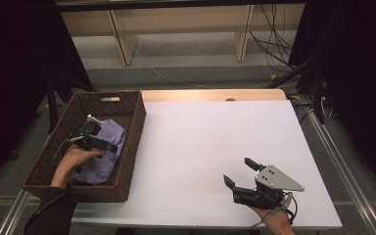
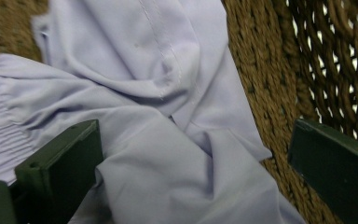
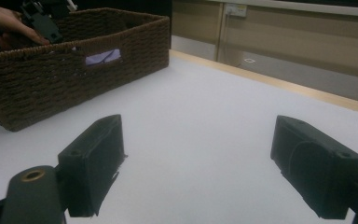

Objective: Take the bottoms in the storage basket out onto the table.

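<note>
A lavender cloth (image 1: 98, 169) lies crumpled in a brown wicker basket (image 1: 136, 128) at the table's left. A hand holds my left gripper (image 1: 106, 146) down inside the basket over the cloth. In the left gripper view it stands open (image 2: 193, 140): the left jaw rests against the cloth's (image 2: 168, 93) folds and the right jaw hangs over the basket's woven wall (image 2: 279, 70). My right gripper (image 1: 239, 171) is open near the front right of the white table (image 1: 215, 132), with bare tabletop between its jaws (image 3: 198, 130).
From the right gripper view the basket (image 3: 74, 70) stands at the far left, cloth (image 3: 103, 57) showing through its handle slot, a hand (image 3: 4, 23) above it. A wooden strip (image 1: 210, 94) edges the table's far side. Cables (image 1: 274, 39) lie on the floor beyond.
</note>
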`<state>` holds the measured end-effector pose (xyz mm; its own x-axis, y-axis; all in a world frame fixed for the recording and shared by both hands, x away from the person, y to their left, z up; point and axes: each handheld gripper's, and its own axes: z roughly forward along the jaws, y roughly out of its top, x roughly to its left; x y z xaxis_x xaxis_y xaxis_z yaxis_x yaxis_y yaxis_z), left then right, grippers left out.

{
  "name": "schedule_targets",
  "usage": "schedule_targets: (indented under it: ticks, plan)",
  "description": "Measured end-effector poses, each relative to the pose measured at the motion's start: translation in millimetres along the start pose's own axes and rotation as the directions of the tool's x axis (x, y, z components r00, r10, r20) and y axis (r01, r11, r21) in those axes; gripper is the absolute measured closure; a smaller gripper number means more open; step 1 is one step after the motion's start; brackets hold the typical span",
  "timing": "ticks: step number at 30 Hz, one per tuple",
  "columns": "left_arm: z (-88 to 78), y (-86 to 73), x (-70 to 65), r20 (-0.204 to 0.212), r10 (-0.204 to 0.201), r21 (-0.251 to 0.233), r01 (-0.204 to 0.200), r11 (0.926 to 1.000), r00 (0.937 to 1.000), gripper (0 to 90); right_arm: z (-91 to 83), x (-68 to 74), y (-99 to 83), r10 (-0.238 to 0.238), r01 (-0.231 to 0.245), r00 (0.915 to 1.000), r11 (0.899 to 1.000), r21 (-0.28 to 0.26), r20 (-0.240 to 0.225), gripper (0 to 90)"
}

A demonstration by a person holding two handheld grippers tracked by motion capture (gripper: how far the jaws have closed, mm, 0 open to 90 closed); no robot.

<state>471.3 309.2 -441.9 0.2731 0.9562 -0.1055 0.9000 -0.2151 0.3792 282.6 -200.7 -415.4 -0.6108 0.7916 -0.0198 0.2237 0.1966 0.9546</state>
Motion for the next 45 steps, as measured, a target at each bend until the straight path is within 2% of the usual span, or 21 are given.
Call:
schedule_targets:
  ticks: [6, 14, 18, 25, 29, 35, 38, 41, 45]
  plan:
    - [4.8, -1.3, 2.7, 0.013, -0.008, 0.028, 0.007, 0.9996, 0.9999, 2.7, 0.3, 0.4, -0.4, -0.002, 0.002, 1.0000, 1.000, 0.003, -0.002, 18.0]
    - [11.5, -3.2, 3.3, -0.010, -0.002, 0.073, 0.003, 0.9973, 0.9999, 4.3, 0.6, 0.6, -0.6, -0.003, 0.003, 1.0000, 1.000, 0.006, 0.000, 18.0]
    - [13.1, -4.2, 5.1, -0.017, -0.008, 0.077, 0.010, 0.9970, 0.9998, 8.0, 0.5, 0.4, -0.8, -0.004, 0.004, 1.0000, 1.000, 0.006, 0.000, 18.1]
    - [14.5, -5.4, 4.3, -0.054, 0.018, 0.088, -0.014, 0.9961, 0.9984, 16.1, 0.1, 0.5, -0.8, -0.005, 0.005, 1.0000, 1.000, 0.006, 0.001, 18.2]
    - [14.2, -6.4, 4.0, -0.078, 0.035, 0.087, -0.028, 0.9958, 0.9964, 24.1, -0.1, 0.5, -0.9, -0.008, 0.008, 1.0000, 1.000, 0.007, 0.002, 18.2]
    - [12.9, -8.0, 0.3, -0.115, 0.083, 0.089, -0.073, 0.9933, 0.9899, 38.5, 0.0, 0.7, -0.8, -0.007, 0.007, 1.0000, 1.000, 0.005, -0.001, 18.2]
    - [11.0, -8.0, 0.9, -0.121, 0.085, 0.077, -0.076, 0.9941, 0.9890, 49.1, 0.4, 0.9, -1.0, -0.009, 0.009, 1.0000, 1.000, 0.010, -0.002, 18.2]
    - [7.3, -7.3, 2.7, -0.101, 0.070, 0.043, -0.066, 0.9969, 0.9925, 69.0, 0.4, 0.9, -0.8, -0.011, 0.011, 0.9999, 1.000, 0.007, -0.003, 18.3]
    - [5.9, -6.8, 2.8, -0.093, 0.073, 0.033, -0.070, 0.9970, 0.9930, 77.4, 0.2, 0.3, -0.7, -0.011, 0.011, 0.9999, 1.000, 0.010, -0.001, 18.4]
